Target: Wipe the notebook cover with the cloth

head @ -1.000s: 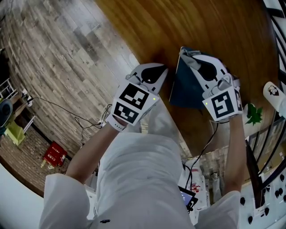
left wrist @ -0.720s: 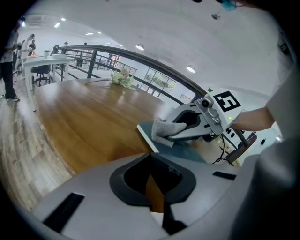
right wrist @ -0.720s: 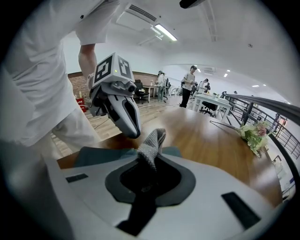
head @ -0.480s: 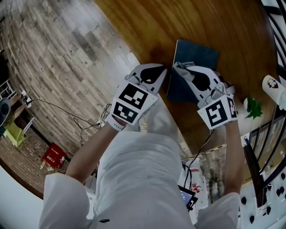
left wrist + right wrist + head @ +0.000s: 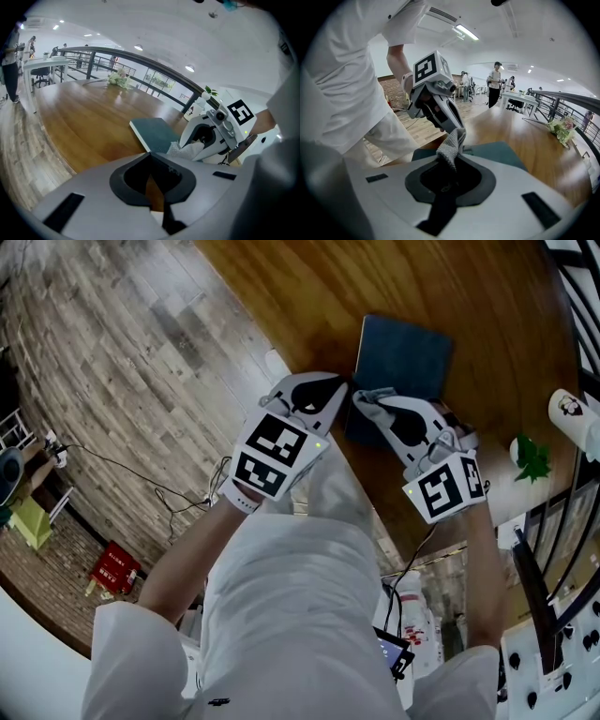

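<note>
A dark teal notebook (image 5: 405,357) lies flat on the wooden table (image 5: 375,277). My right gripper (image 5: 367,399) is shut on a grey cloth (image 5: 362,397) and rests at the notebook's near left corner. In the right gripper view the cloth (image 5: 452,143) sticks up from the jaws, with the notebook (image 5: 499,152) just beyond. My left gripper (image 5: 319,390) hovers beside it at the table's edge, off the notebook, jaws together and holding nothing. The left gripper view shows the notebook (image 5: 157,133), the right gripper (image 5: 211,136) and the cloth (image 5: 190,151).
A white bottle (image 5: 570,418) and a green plant sprig (image 5: 532,457) stand at the table's right. Flowers (image 5: 118,79) sit at the far end by a railing (image 5: 140,61). The plank floor (image 5: 122,362) lies left of the table. People stand far off (image 5: 494,82).
My right gripper has dragged the cloth across the notebook toward its near left corner, uncovering most of the cover. The left gripper has stayed put.
</note>
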